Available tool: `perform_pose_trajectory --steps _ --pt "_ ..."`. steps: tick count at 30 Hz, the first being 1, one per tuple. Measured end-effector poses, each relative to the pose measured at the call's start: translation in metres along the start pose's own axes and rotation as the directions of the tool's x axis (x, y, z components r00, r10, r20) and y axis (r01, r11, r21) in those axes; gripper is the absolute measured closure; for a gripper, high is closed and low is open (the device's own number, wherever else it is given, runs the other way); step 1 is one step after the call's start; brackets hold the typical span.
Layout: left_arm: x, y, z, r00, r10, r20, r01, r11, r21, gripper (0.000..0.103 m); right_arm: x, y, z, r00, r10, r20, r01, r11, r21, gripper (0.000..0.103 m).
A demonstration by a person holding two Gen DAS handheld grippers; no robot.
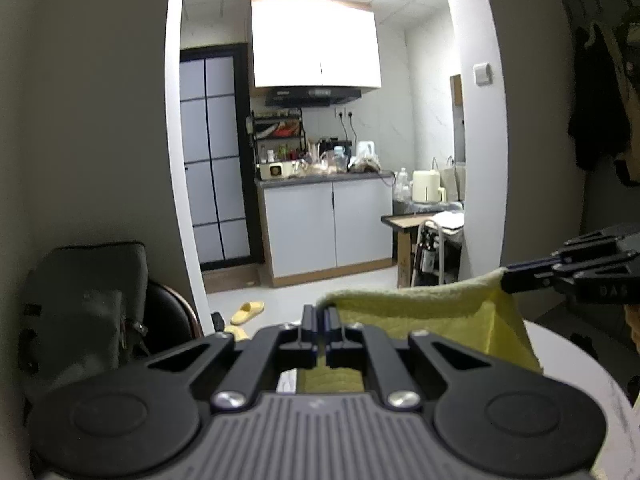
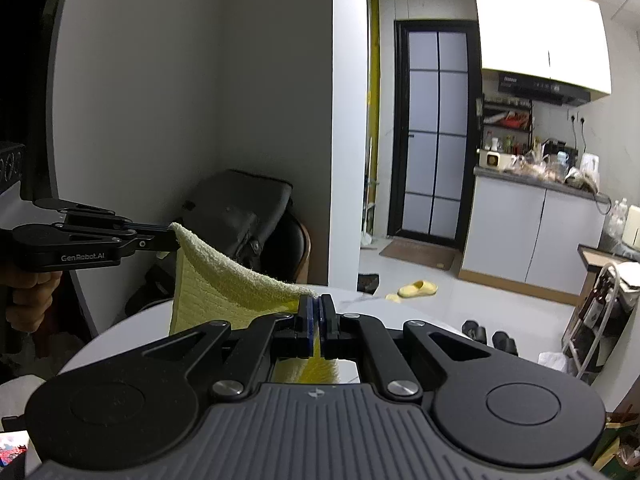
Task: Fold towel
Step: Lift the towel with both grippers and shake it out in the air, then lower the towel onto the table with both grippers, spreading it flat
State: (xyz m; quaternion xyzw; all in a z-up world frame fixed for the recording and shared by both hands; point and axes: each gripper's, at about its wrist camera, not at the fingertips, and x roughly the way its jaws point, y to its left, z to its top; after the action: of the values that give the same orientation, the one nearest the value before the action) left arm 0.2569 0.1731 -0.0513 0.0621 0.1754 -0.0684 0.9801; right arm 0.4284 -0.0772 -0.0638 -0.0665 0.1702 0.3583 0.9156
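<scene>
A yellow towel hangs stretched between both grippers above a round white table. My left gripper is shut on one top corner of the towel. In the left wrist view my right gripper comes in from the right, pinching the other top corner. In the right wrist view the towel sags between my right gripper, shut on its near corner, and my left gripper at the left, held by a hand. The towel's lower part drapes down toward the table.
A dark bag rests on a chair against the grey wall beyond the table. Through the doorway stand kitchen cabinets, a yellow slipper on the floor, black shoes and a small cart.
</scene>
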Motion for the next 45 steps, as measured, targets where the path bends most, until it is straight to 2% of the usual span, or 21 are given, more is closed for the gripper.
perform_pose_trajectory --steps 3,8,21,27,29,31,33,35,36,41,45 --pt "0.052 0.013 0.014 1.0 0.003 -0.026 -0.003 1.0 -0.009 0.099 0.016 -0.008 -0.004 1.0 0.013 -0.025 -0.013 1.0 0.009 0.1" --pt "0.11 0.027 0.024 0.998 0.018 -0.064 -0.019 1.0 -0.014 0.099 0.046 -0.021 -0.007 0.997 0.025 -0.072 -0.023 0.999 0.036 0.1" --pt "0.185 0.049 0.015 0.986 0.058 -0.157 -0.061 0.998 -0.016 0.099 0.109 -0.04 -0.015 0.981 0.069 -0.179 -0.063 0.997 0.041 0.099" --pt "0.207 0.057 0.011 0.976 0.078 -0.201 -0.082 0.997 -0.013 0.098 0.128 -0.047 -0.02 0.975 0.057 -0.216 -0.042 0.996 0.074 0.097" --pt "0.215 0.059 0.01 0.969 0.098 -0.226 -0.101 0.995 -0.002 0.092 0.13 -0.047 -0.021 0.974 0.043 -0.224 -0.028 0.997 0.068 0.095" --pt "0.218 0.06 0.009 0.964 0.117 -0.24 -0.12 0.993 0.003 0.091 0.126 -0.046 -0.02 0.976 0.017 -0.218 -0.007 0.999 0.047 0.084" --pt "0.22 0.063 0.008 0.963 0.122 -0.241 -0.125 0.992 0.004 0.084 0.122 -0.045 -0.02 0.978 0.024 -0.207 -0.013 0.999 0.052 0.074" --pt "0.221 0.064 0.007 0.962 0.135 -0.239 -0.136 0.991 0.013 0.066 0.12 -0.043 -0.021 0.978 0.036 -0.204 -0.025 0.998 0.057 0.071" --pt "0.221 0.064 0.006 0.961 0.143 -0.236 -0.143 0.99 0.02 0.065 0.119 -0.039 -0.022 0.977 0.046 -0.207 -0.037 0.998 0.047 0.071" --pt "0.214 0.062 0.001 0.959 0.144 -0.244 -0.142 0.99 0.026 0.064 0.116 -0.021 -0.027 0.967 0.104 -0.232 -0.105 0.994 0.008 0.071" --pt "0.198 0.057 -0.005 0.958 0.13 -0.254 -0.128 0.991 0.026 0.064 0.113 -0.002 -0.035 0.946 0.169 -0.275 -0.183 0.983 -0.026 0.071"
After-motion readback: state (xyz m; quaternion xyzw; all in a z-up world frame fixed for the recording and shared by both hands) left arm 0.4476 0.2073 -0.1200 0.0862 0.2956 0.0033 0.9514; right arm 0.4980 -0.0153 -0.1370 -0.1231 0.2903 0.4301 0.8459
